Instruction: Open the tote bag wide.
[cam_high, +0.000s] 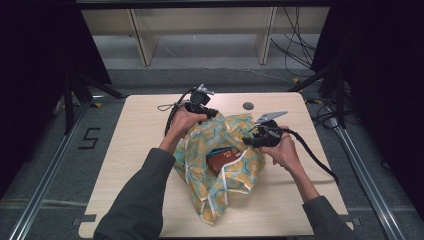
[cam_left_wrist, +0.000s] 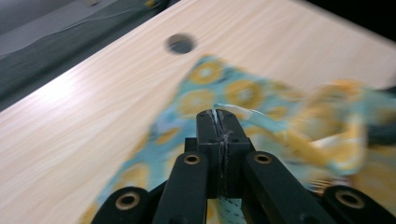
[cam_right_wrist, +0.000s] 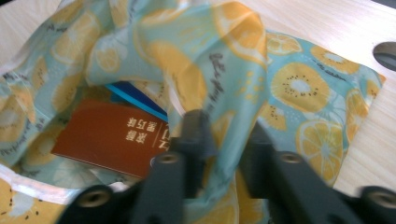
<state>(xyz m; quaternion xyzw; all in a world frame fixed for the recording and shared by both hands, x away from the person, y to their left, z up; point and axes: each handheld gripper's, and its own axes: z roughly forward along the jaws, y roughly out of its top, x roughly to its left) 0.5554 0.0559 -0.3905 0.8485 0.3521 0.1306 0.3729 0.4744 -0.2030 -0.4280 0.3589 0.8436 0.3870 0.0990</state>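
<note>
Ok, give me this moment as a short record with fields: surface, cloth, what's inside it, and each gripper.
surface: light wooden table with a round hole
cloth: teal fabric with yellow fruit-slice print, bunched around the contents
contents: brown book over a blue item, partly uncovered
left gripper: jaws shut on a cloth edge
right gripper: jaws apart, a fold of cloth between them
</note>
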